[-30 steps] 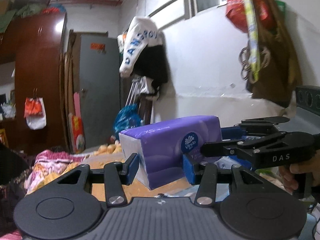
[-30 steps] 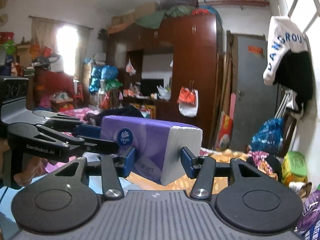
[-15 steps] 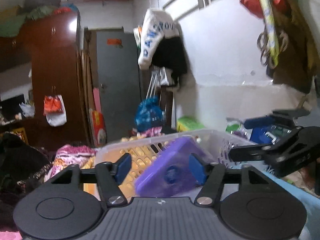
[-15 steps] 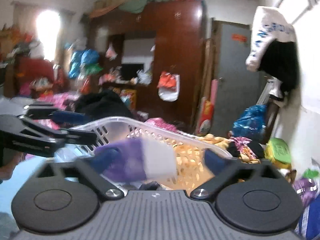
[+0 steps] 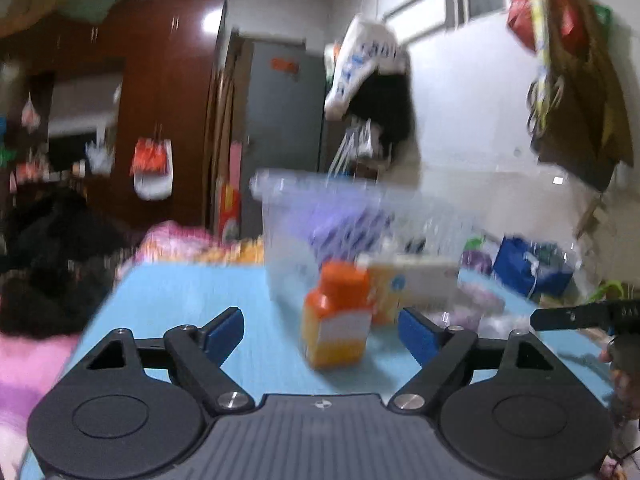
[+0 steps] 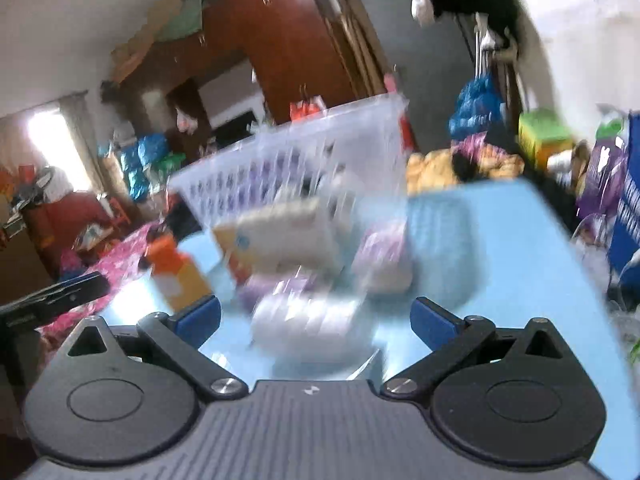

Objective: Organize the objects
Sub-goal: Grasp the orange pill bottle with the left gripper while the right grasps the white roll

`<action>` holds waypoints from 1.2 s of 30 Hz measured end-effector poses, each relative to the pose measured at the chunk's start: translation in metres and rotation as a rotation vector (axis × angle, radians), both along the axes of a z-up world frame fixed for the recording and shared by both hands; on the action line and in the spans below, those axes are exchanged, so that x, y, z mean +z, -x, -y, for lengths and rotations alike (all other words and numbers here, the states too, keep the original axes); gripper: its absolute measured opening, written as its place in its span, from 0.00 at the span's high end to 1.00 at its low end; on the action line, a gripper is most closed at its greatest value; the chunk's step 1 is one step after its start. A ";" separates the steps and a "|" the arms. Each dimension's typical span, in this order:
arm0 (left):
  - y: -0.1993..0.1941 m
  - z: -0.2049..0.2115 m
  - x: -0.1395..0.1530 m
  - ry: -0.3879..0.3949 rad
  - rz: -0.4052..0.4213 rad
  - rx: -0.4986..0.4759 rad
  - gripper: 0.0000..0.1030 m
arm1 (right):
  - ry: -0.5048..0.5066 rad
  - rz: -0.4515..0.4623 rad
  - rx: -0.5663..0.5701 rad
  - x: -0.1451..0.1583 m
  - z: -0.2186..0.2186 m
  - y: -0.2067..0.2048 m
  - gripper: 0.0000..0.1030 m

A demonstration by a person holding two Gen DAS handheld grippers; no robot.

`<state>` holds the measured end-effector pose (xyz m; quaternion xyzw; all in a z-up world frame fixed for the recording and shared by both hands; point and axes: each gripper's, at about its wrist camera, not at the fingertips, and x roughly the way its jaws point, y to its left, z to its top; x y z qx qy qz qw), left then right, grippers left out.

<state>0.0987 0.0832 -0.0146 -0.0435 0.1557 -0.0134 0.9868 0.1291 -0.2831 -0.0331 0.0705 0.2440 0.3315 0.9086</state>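
Both views are motion-blurred. A white slotted basket [image 5: 296, 224] [image 6: 304, 160] stands on the light blue table [image 5: 192, 296] [image 6: 520, 248], with the purple tissue pack [image 5: 340, 220] inside it. In front of the basket stands an orange bottle [image 5: 338, 320] [image 6: 176, 268], beside an orange-and-white pack [image 5: 412, 284] [image 6: 280, 236]. My left gripper [image 5: 322, 332] hangs just short of the bottle, its jaws opening and holding nothing. My right gripper [image 6: 316, 316] is open over several pale plastic-wrapped packs [image 6: 312, 316], with no pad touching them.
A dark wooden wardrobe [image 5: 160, 100] and a grey door [image 5: 284, 120] stand behind the table. Clothes hang on the white wall [image 5: 472, 120]. Bags and a blue box [image 5: 532, 268] crowd the right side; bedding [image 5: 168, 240] lies beyond the table's far left edge.
Both grippers let go of the purple tissue pack, which dropped into the basket. Both then sank and drew back toward the table's near side, jaws spread wide.
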 end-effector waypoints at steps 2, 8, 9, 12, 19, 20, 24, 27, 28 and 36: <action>-0.002 -0.002 -0.002 -0.005 -0.015 0.037 0.16 | 0.078 0.025 -0.020 -0.003 -0.012 0.001 0.00; -0.011 0.012 -0.010 -0.031 -0.060 0.031 0.16 | 0.131 0.066 -0.009 0.005 -0.023 -0.004 0.00; -0.011 0.016 -0.011 -0.037 -0.068 0.030 0.16 | 0.147 0.068 -0.014 0.004 -0.027 -0.006 0.00; -0.020 0.024 -0.015 -0.039 -0.096 0.025 0.16 | 0.159 0.051 -0.038 0.001 -0.029 -0.007 0.02; -0.038 0.034 -0.014 -0.046 -0.161 0.083 0.16 | 0.152 0.040 -0.060 -0.002 -0.028 -0.009 0.14; -0.042 0.035 -0.014 -0.058 -0.172 0.093 0.16 | 0.155 0.045 -0.059 -0.002 -0.028 -0.008 0.14; -0.055 0.038 -0.015 -0.072 -0.218 0.105 0.16 | 0.180 0.046 -0.053 -0.001 -0.032 -0.009 0.15; -0.059 0.036 -0.017 -0.056 -0.238 0.101 0.19 | 0.197 0.048 -0.050 -0.002 -0.036 -0.008 0.18; -0.060 0.035 -0.018 -0.047 -0.249 0.099 0.24 | 0.201 0.048 -0.049 -0.002 -0.036 -0.008 0.21; -0.062 0.034 -0.021 -0.019 -0.266 0.072 0.50 | 0.151 0.112 -0.078 -0.001 -0.029 0.001 0.22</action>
